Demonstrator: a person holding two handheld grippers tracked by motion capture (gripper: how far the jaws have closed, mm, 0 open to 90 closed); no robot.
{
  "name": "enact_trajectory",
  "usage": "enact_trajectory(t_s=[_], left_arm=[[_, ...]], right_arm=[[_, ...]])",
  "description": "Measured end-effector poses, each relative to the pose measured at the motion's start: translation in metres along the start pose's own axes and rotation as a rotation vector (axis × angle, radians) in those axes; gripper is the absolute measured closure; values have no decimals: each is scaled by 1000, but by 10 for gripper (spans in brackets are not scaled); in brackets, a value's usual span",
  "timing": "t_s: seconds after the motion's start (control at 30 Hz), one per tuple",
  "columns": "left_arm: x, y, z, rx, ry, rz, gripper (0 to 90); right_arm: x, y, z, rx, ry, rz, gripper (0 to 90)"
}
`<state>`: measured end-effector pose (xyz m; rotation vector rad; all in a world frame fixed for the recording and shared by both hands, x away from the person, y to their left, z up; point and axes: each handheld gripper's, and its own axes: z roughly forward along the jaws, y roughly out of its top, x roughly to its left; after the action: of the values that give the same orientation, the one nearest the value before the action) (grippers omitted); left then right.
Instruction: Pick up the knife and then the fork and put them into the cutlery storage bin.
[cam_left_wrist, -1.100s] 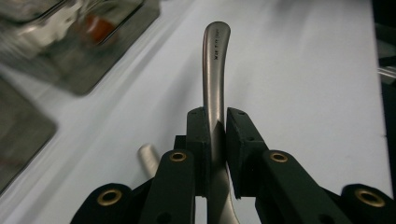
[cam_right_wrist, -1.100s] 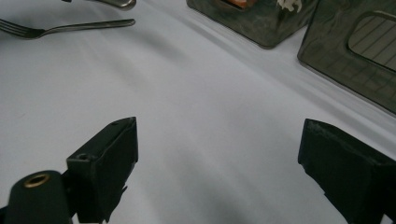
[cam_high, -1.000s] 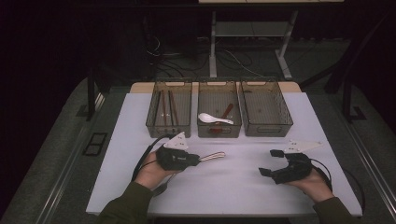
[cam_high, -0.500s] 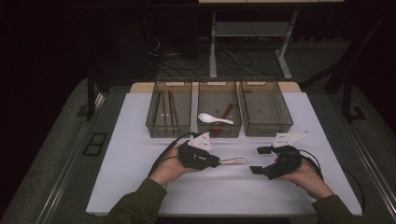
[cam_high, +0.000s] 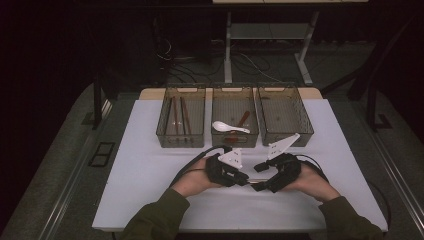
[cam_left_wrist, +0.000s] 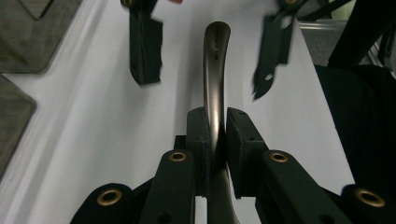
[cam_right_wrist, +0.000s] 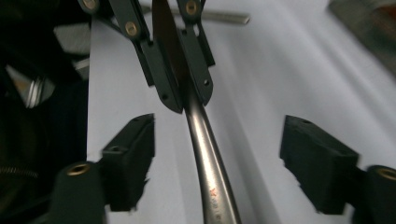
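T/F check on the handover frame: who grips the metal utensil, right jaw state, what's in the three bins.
1. The left gripper is shut on the metal utensil handle. True.
2. The right gripper already clamps the handle. False: its jaws have just been closing, but the pads stand apart on either side of the handle without touching it.
3. The white spoon lies in the middle bin. True.
4. The left bin holds nothing. False: long brown sticks lie in it.
5. The two grippers meet over the white tabletop in front of the bins. True.
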<state>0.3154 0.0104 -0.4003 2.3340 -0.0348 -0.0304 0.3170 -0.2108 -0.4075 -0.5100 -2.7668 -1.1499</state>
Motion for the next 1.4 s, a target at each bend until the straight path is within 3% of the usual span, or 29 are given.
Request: enact_trajectory(t_s=[0.23, 0.53, 0.6, 0.67, 0.77, 1.1, 1.4], left_arm=[[-5, 1, 0, 4, -19, 12, 793], [-9, 4, 4, 17, -32, 31, 793], [-9, 5, 2, -4, -32, 31, 796], [-8, 7, -5, -71, -46, 25, 895], [-7, 8, -12, -63, -18, 33, 894], [-2, -6, -19, -96, -1, -69, 889], [-2, -25, -32, -139, 32, -184, 756]], right_arm=[[1, -2, 5, 43, 59, 2, 549], [3, -2, 11, 93, 110, -10, 755], [5, -2, 12, 109, 125, -14, 796], [8, -2, 15, 130, 108, -43, 834], [9, -4, 20, 150, 117, -52, 838], [9, -3, 14, 111, 35, -75, 837], [2, -8, 6, 111, -57, -63, 837]])
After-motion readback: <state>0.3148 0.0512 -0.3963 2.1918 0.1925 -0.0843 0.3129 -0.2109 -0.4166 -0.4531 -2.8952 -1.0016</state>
